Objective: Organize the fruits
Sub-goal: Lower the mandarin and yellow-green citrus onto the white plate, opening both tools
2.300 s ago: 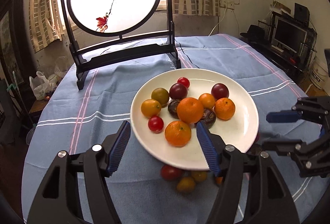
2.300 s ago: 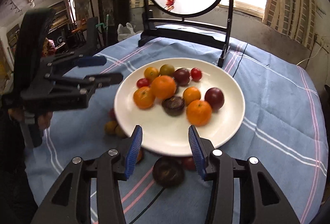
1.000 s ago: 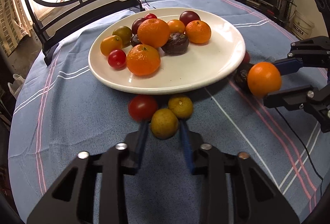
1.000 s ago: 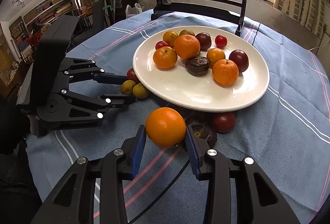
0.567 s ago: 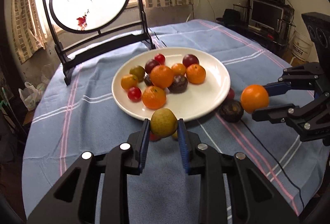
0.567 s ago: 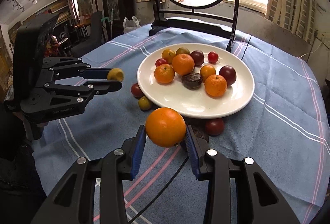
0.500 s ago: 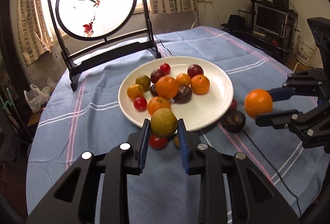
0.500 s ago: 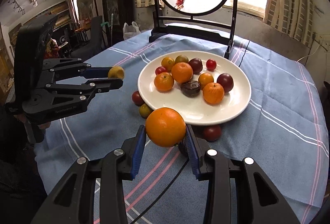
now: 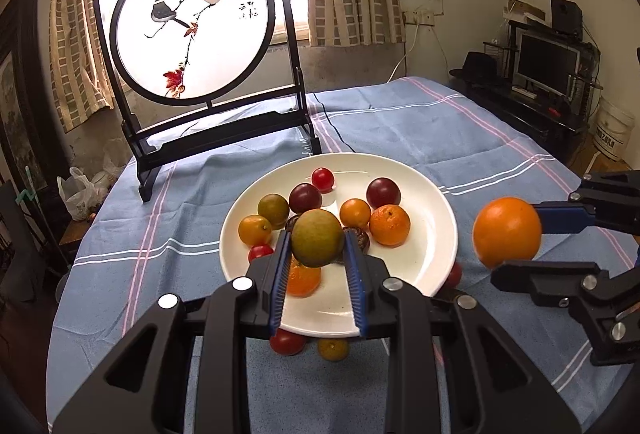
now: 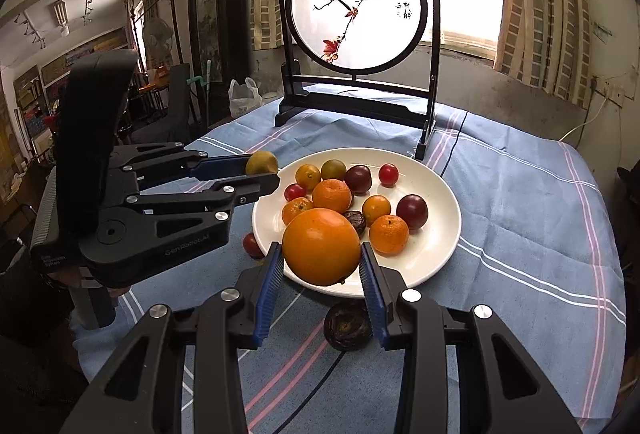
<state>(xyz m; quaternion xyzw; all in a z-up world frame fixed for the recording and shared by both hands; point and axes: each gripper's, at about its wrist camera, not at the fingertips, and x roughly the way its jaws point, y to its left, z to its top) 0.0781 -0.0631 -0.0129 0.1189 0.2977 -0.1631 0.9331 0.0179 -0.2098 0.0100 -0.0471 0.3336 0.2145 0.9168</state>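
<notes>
A white plate (image 9: 436, 234) (image 10: 436, 254) holding several oranges, plums and cherry tomatoes sits mid-table on the blue cloth. My left gripper (image 9: 318, 254) (image 10: 262, 174) is shut on a small yellow-green citrus (image 9: 317, 237) (image 10: 262, 163), raised above the plate's near left rim. My right gripper (image 10: 322, 270) (image 9: 516, 248) is shut on a big orange (image 10: 321, 246) (image 9: 507, 232), held in the air by the plate's right side. A red tomato (image 9: 287, 341), a small yellow fruit (image 9: 333, 349) and a dark wrinkled fruit (image 10: 347, 326) lie on the cloth beside the plate.
A black-framed round screen with painted birds (image 9: 192, 30) (image 10: 358, 10) stands at the table's far side. A dark cable (image 10: 304, 382) crosses the cloth near the front. Shelves with a monitor (image 9: 548, 62) stand off to the right.
Both grippers closed on fruit off the cloth and rose: the left with the yellow-green citrus, the right with the big orange. Both views now look over the plate from higher up.
</notes>
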